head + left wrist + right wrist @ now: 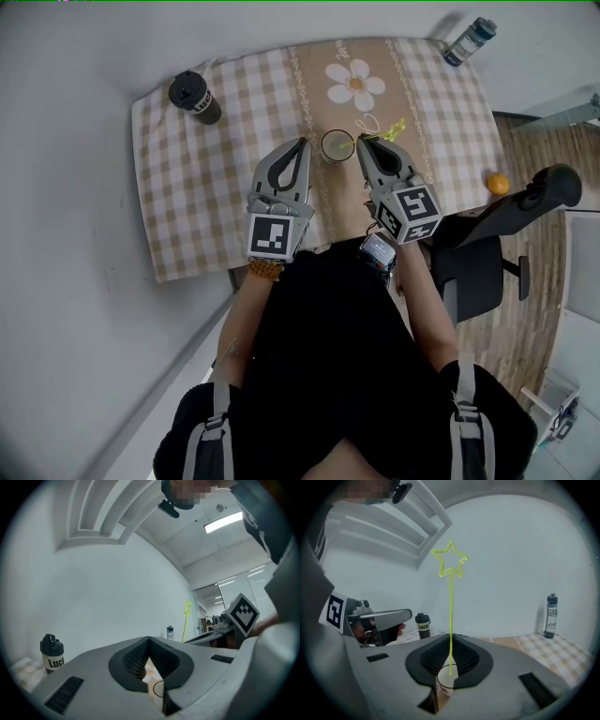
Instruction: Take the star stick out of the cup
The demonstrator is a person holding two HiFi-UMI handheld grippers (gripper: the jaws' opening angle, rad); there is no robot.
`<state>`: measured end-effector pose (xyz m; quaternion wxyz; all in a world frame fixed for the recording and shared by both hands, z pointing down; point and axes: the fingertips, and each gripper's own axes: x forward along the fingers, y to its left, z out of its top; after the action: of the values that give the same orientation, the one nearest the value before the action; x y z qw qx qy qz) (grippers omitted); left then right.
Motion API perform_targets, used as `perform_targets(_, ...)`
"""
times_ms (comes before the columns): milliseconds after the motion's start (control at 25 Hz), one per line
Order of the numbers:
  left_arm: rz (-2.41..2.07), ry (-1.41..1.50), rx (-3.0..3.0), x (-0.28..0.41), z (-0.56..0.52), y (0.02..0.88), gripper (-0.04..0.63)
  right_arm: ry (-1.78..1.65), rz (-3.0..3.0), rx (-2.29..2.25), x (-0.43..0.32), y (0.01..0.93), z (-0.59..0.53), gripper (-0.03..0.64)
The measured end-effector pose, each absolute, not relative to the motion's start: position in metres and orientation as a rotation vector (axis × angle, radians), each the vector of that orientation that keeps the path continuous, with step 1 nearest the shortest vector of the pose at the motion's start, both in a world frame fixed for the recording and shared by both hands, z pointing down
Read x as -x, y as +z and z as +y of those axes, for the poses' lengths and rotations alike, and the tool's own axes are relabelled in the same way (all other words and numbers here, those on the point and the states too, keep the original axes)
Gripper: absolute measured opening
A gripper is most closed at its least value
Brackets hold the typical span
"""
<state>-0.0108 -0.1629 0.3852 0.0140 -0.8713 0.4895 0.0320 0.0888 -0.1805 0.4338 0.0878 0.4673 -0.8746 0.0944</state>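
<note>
The star stick is pinched between the closed jaws of the right gripper, low on its thin shaft. The star stands high above the jaw tips, and the lower end is seen inside the mouth of the cup, so the stick is judged not yet lifted clear. The cup stands near the middle of the desk, between the two grippers. The left gripper is closed on nothing and is held just beside the cup on its left; whether the cup is touched cannot be told. Because the cup is not gripped, it could be dragged or tipped if the stick were drawn out at a slant and its end caught on the rim. The shaft is thin and smooth, so it could be turned or slid between the pads and dropped back in. A black bottle at the far left corner and a blue bottle at the far right corner are well apart and are judged to be out of harm's way.
</note>
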Motion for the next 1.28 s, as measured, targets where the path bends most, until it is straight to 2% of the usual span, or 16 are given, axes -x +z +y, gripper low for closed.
perform_targets(1280, 1.552, 0.072, 2.727, 0.012, -0.174, 0.399, 0.005, 0.305, -2.596, -1.357, -0.084, 0.447, -0.194, 0.014)
